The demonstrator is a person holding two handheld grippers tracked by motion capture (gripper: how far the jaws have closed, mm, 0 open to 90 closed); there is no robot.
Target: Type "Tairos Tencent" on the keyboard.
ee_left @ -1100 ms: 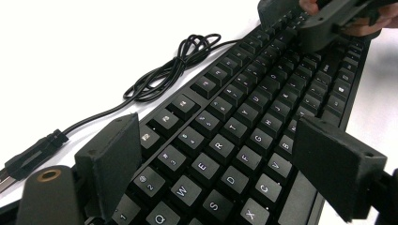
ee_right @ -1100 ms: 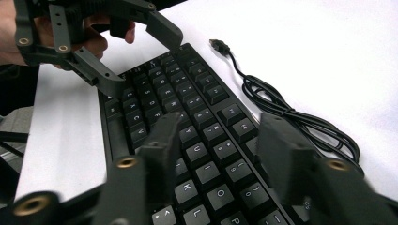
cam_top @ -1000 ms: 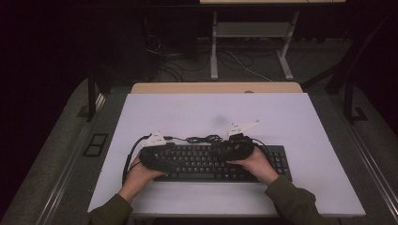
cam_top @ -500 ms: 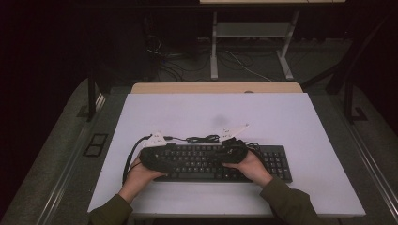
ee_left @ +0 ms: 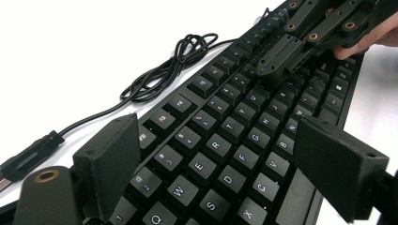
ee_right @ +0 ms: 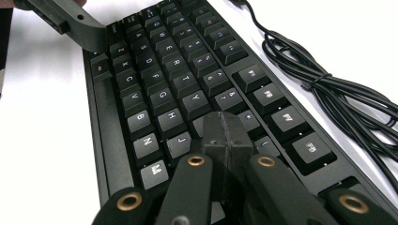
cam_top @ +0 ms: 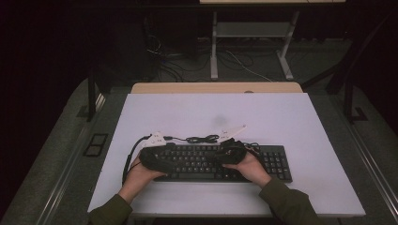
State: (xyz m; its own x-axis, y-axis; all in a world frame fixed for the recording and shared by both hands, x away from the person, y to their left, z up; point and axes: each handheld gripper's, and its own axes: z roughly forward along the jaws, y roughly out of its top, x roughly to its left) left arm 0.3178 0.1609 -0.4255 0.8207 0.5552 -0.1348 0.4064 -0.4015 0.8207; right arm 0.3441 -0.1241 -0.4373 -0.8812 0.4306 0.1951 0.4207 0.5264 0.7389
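Note:
A black keyboard (cam_top: 277, 164) lies near the front of the white table (cam_top: 216, 112), its cable (cam_top: 202, 138) coiled just behind it. My left gripper (ee_left: 220, 164) stands open over the keyboard's (ee_left: 234, 126) left letter keys, one jaw by the number row and the other by the space bar, with nothing clamped. My right gripper (ee_right: 225, 133) is shut, its joined tips resting on the keys of the keyboard (ee_right: 159, 70) around J and K. In the high view the left gripper (cam_top: 169, 161) and right gripper (cam_top: 225, 152) face each other over the keys.
The coiled black cable (ee_right: 319, 84) lies on the table right behind the keyboard, its plug (ee_left: 28, 152) near the left gripper. A wooden board (cam_top: 216, 87) edges the table's far side. Metal frame legs (cam_top: 213, 47) and floor cables lie beyond.
My right hand has slid a little to the left along the keyboard, toward the left hand. The left hand and the keyboard have kept still.

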